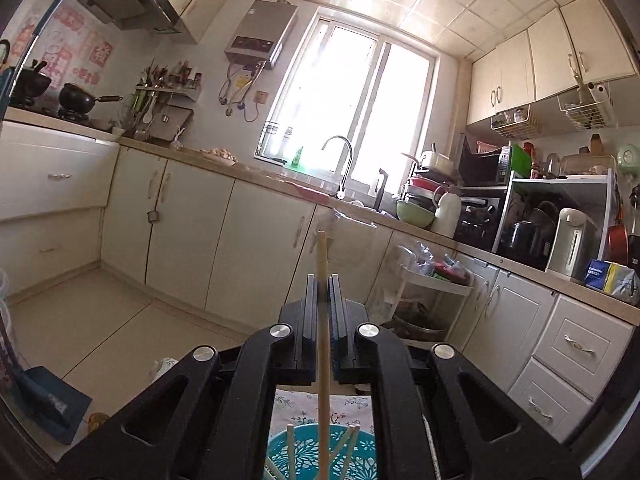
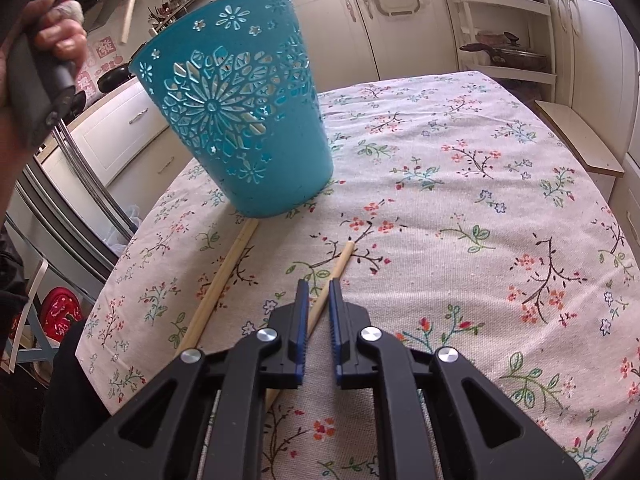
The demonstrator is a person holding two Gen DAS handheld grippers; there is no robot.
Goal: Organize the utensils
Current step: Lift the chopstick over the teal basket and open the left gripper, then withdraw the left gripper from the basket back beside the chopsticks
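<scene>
My left gripper [image 1: 322, 280] is shut on a wooden chopstick [image 1: 322, 328] and holds it upright above the teal cut-out basket [image 1: 360, 454], which has several chopsticks in it. In the right wrist view the basket [image 2: 240, 120] stands on the floral tablecloth [image 2: 460, 208]. My right gripper [image 2: 318, 286] is low over the cloth with its jaws close around a chopstick [image 2: 335, 276] that lies flat; a small gap shows on each side. A second chopstick [image 2: 224, 280] lies to its left, its far end under the basket. The held chopstick [image 2: 134, 4] also shows at top left.
The table's edges curve away at left and front. A white rack [image 2: 512, 32] with a pan stands beyond the table. Kitchen cabinets, a sink [image 1: 340, 168] and a cluttered counter [image 1: 520, 220] line the walls. A blue dustpan [image 1: 52, 400] lies on the floor.
</scene>
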